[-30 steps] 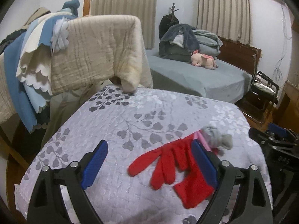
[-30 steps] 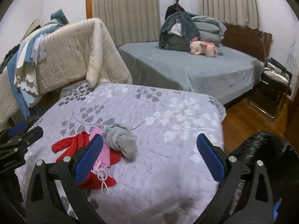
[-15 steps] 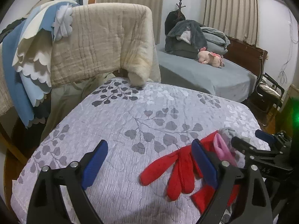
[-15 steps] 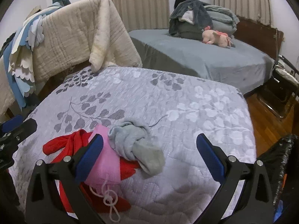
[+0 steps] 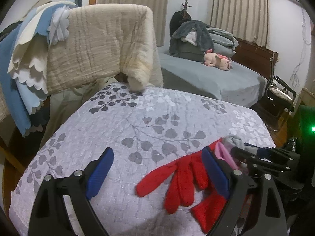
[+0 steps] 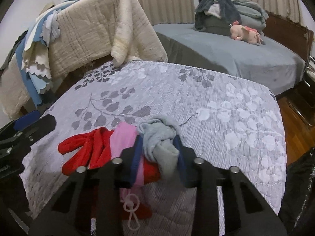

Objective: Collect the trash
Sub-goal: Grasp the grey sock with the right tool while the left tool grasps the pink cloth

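Observation:
A grey knotted sock (image 6: 161,137) lies on the grey leaf-print quilt (image 6: 196,90), beside a pink cloth with a white cord (image 6: 124,137) and red gloves (image 6: 88,145). My right gripper (image 6: 159,153) is shut on the grey sock, its blue pads pressing both sides. In the left wrist view my left gripper (image 5: 157,169) is open and empty above the quilt (image 5: 137,122), with the red gloves (image 5: 181,179) by its right finger. The right gripper (image 5: 256,157) shows there on the sock (image 5: 233,140).
A beige blanket and blue and white cloths (image 5: 78,45) hang over a rail at the back left. A grey bed (image 6: 236,55) with folded bedding and a pink plush toy (image 6: 246,32) stands behind. A black bag (image 6: 301,186) is at the right edge over a wooden floor.
My right gripper has moved forward over the grey sock and closed on it. The left gripper has stayed open and drifted slightly left.

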Motion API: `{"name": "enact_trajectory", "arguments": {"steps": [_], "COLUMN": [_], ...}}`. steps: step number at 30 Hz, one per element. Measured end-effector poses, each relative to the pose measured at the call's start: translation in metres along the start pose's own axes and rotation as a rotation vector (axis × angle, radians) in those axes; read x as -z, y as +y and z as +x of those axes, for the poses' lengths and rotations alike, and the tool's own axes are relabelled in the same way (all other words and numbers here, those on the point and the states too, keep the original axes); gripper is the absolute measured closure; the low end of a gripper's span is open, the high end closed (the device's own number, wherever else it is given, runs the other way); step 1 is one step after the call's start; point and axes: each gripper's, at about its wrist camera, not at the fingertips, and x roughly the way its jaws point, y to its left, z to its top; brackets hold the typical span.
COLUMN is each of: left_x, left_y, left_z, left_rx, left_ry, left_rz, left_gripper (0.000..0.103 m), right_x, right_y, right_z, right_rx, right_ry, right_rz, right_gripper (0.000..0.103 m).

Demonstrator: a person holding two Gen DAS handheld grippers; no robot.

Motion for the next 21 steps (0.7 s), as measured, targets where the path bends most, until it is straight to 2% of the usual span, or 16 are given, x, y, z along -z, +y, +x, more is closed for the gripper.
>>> {"name": "enact_trajectory", "arguments": {"steps": [10, 18, 21], "left_x": [0.0, 0.004, 0.007], "left_y": [-0.038, -0.072, -0.085], "left_z": [0.004, 0.023, 0.034], "left_rx": [0.069, 0.163, 0.188], "left_ry": [0.01, 0.061, 0.088], "left_rz": [0.035, 0.063, 0.085], "left_gripper": [0.016, 0.036, 0.048], "right_x": [0.01, 0.024, 0.03], "right_y": [-0.031, -0.063, -0.067], "right_z": [-0.035, -0.047, -0.043], "right_rx": [0.036, 0.103, 0.112], "right_ry": [-0.041, -0.031, -0.012], "right_rz": [0.066, 0.129, 0.136], "right_gripper": [0.075, 0.075, 0.075]}}
